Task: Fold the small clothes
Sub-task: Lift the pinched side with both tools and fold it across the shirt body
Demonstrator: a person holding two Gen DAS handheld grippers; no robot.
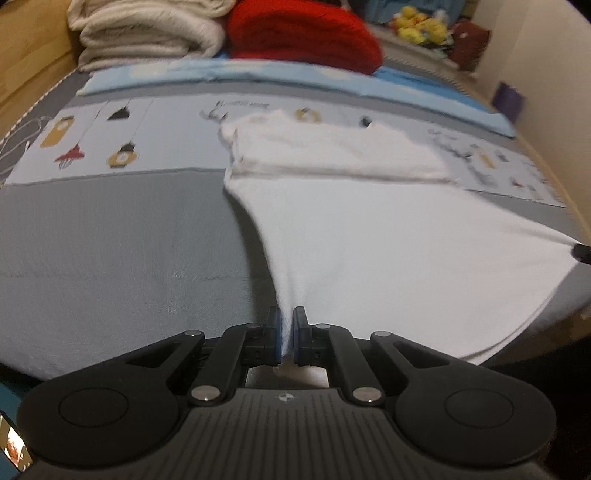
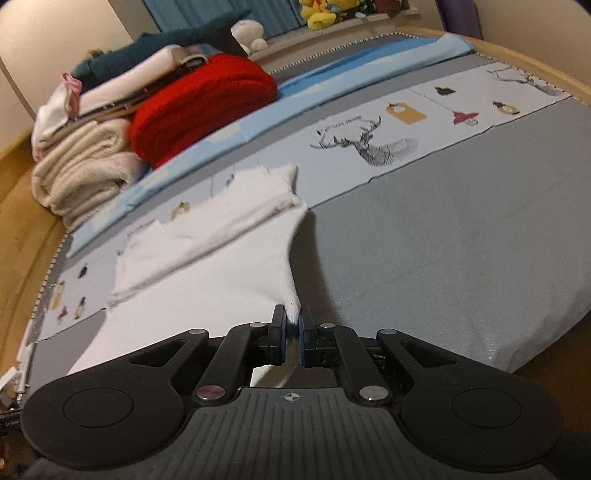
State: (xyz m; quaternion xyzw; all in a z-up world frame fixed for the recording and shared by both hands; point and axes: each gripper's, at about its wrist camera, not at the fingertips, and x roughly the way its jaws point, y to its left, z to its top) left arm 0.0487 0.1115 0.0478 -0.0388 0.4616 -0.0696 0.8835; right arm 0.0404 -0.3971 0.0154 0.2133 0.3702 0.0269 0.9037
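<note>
while its far part lies folded on the printed band of the grey bed cover (image 1: 110,236), the small white knit garment (image 1: 369,236) stretches up from there to both grippers, its near edge lifted off the cover. the left gripper (image 1: 287,325), black with blue pads, is closed on the garment's left near corner, with white cloth pinched between the pads and running back under them. the right gripper (image 2: 291,325), of the same make, is clamped on the garment's right near corner, a tuft of white cloth showing between its pads. in the left wrist view a dark tip of the right gripper shows at the garment's far right edge. beyond the garment, a light blue strip of cloth (image 1: 258,74) runs across the cover. behind that strip sits a folded red knitted blanket (image 2: 199,107), and just beside it a stack of cream folded towels (image 2: 81,166). further behind the garment, yellow plush toys (image 1: 417,26) stand on a ledge by the wall. a wooden bed frame (image 2: 14,206) borders the cover.
</note>
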